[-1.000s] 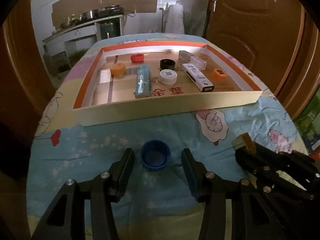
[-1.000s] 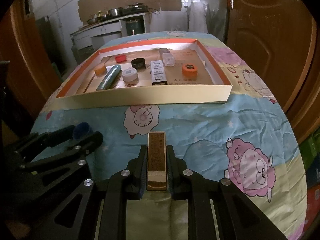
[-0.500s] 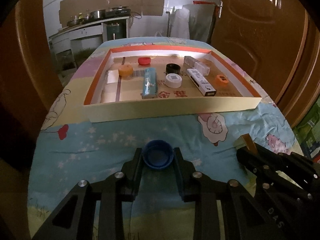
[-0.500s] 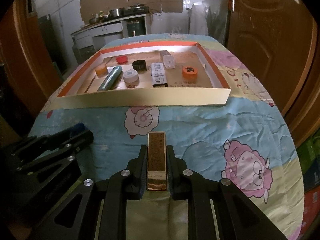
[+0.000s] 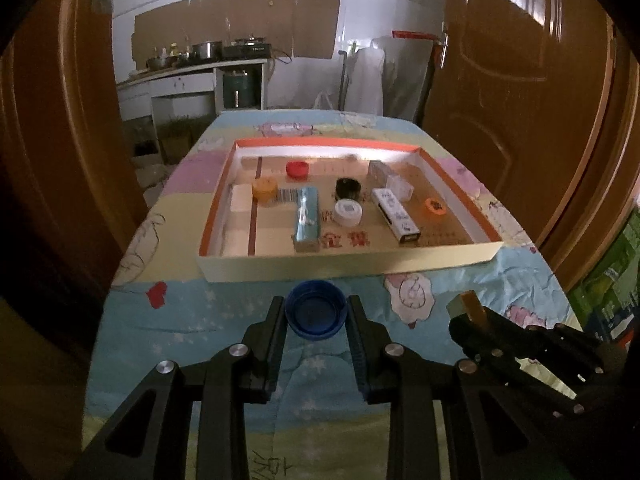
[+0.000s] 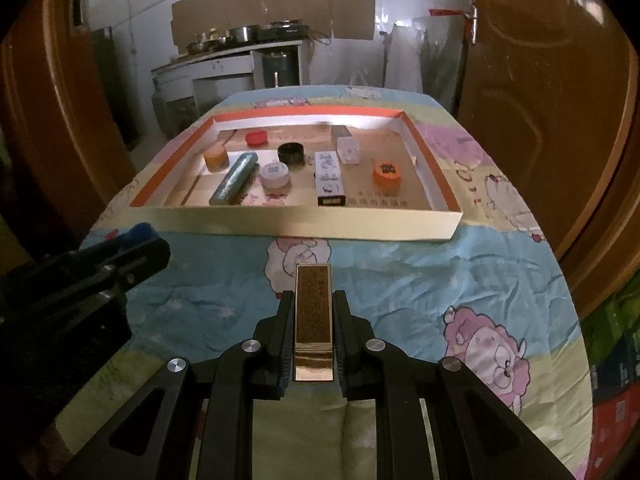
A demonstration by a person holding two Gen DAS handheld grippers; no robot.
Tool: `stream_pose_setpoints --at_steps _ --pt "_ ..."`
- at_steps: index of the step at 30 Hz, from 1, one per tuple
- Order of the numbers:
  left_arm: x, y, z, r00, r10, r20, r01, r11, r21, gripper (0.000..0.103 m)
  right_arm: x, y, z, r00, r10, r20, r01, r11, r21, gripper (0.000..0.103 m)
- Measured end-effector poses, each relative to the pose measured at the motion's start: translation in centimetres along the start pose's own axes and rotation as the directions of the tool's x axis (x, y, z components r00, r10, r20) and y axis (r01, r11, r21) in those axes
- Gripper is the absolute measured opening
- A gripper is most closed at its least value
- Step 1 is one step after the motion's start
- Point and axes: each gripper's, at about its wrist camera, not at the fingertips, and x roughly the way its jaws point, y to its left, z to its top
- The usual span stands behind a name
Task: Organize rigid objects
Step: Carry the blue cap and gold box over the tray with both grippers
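Note:
My left gripper [image 5: 315, 309] is shut on a blue bottle cap [image 5: 315, 315], held open side up above the cloth, just in front of the tray. My right gripper [image 6: 313, 300] is shut on a gold rectangular box [image 6: 313, 312] that sticks out forward between the fingers. It also shows in the left wrist view [image 5: 471, 306]. The shallow cardboard tray [image 5: 352, 262] with orange rim holds several caps and boxes: a red cap [image 5: 297, 169], an orange-yellow cap [image 5: 264, 189], a teal box [image 5: 307, 218], a black cap [image 5: 348, 187], a white cap [image 5: 348, 212], a white box [image 5: 396, 216] and an orange cap [image 5: 435, 205].
The table carries a blue cartoon-print cloth [image 6: 400, 280]. Brown doors stand on both sides [image 5: 520, 80]. A kitchen counter with pots [image 5: 200, 60] is behind the table. The left gripper shows at the left of the right wrist view [image 6: 120, 264].
My left gripper closed on the blue cap and lifted it, moving forward towards the tray. My right gripper kept its hold on the gold box and rose a little.

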Motion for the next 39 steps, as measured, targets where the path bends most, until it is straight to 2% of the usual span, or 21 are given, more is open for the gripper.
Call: stream_pose_setpoints --at_steps 21,39 --pt "-1.5 0.2 3.6 0.996 0.008 0.083 -0.007 1.000 -0.014 0.030 -1.6 0.8 5.0 0.995 0.015 0.103 -0.011 0.999 -0.038 0.018" --pt "0.6 1.4 6.8 0.995 0.018 0.094 -0.015 1.000 -0.023 0.030 0.2 -0.5 8.0 0.992 0.017 0.122 -0.014 0.999 -0.029 0.018"
